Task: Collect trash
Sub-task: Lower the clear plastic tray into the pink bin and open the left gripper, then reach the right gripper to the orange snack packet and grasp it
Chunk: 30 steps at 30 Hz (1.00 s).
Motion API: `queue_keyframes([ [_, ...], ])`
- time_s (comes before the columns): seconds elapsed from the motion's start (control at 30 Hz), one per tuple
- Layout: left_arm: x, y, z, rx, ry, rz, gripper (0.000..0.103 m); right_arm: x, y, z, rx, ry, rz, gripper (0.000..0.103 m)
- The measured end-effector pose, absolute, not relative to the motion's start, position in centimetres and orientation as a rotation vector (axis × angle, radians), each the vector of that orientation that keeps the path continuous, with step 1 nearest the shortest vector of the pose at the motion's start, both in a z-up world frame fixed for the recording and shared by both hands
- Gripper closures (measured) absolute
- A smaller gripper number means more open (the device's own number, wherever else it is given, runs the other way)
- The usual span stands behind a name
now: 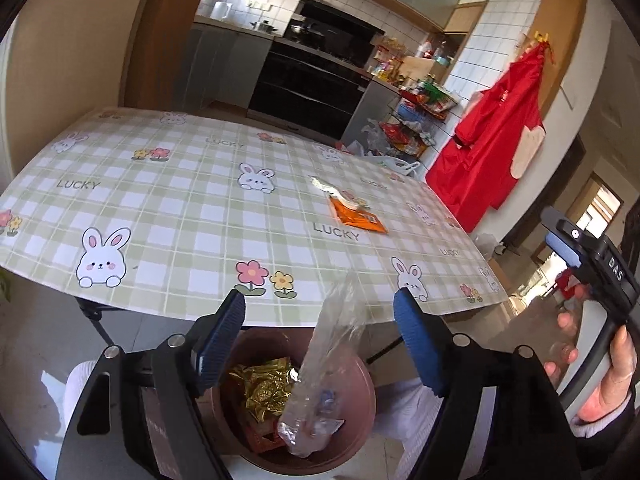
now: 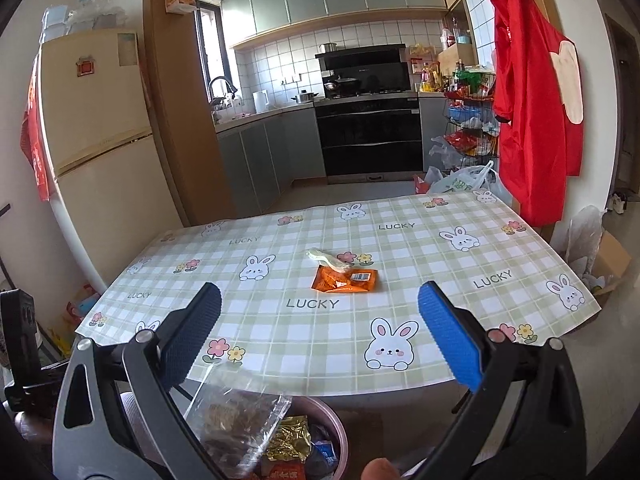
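Left tool (image 1: pixel 320 340) agape; crinkly clear bag (image 1: pixel 320 380) over round bin (image 1: pixel 360 408).

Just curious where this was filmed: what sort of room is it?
It looks like a home kitchen with a dining corner: a black stove against tiled walls, a cream fridge, and a table under a bunny-print cloth.
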<state>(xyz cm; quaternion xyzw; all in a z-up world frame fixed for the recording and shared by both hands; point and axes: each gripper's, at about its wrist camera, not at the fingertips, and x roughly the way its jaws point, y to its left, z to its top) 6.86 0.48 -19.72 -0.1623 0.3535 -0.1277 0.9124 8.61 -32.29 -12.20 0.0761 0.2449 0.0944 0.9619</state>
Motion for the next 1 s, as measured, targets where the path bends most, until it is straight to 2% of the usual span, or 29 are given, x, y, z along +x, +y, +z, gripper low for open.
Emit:
queue_keyframes([
  [0.07, 7.2, 1.5, -20.1, -0.360, 0.739, -0.214, 0.022, 8.7, -32.3, -12.5, 0.153, 0.499, 0.186, 0.006],
  [0.13, 7.2, 2.1, -20.1, -0.375, 0.736, -0.185, 0.012, 8.8, -32.3, -12.7, 0.159, 0.500, 0.188, 0.006],
  [0.23, 7.2, 2.5, -20.3, -0.370, 0.739, -0.150, 0.006, 8.7, -32.3, -12.9, 0.154, 0.492, 0.189, 0.006],
  [0.8, 8.6, 3.0, -20.3, -0.292, 0.728, -0.121, 0.006, 10.6, -33.5, -15.4, 0.129, 0.542, 0.139, 0.006],
  [1.0, 11.5, 0.6, -19.2, -0.248, 0.711, -0.201, 0.006, 12.6, -34.7, -17.1, 0.104, 0.599, 0.083, 0.006],
])
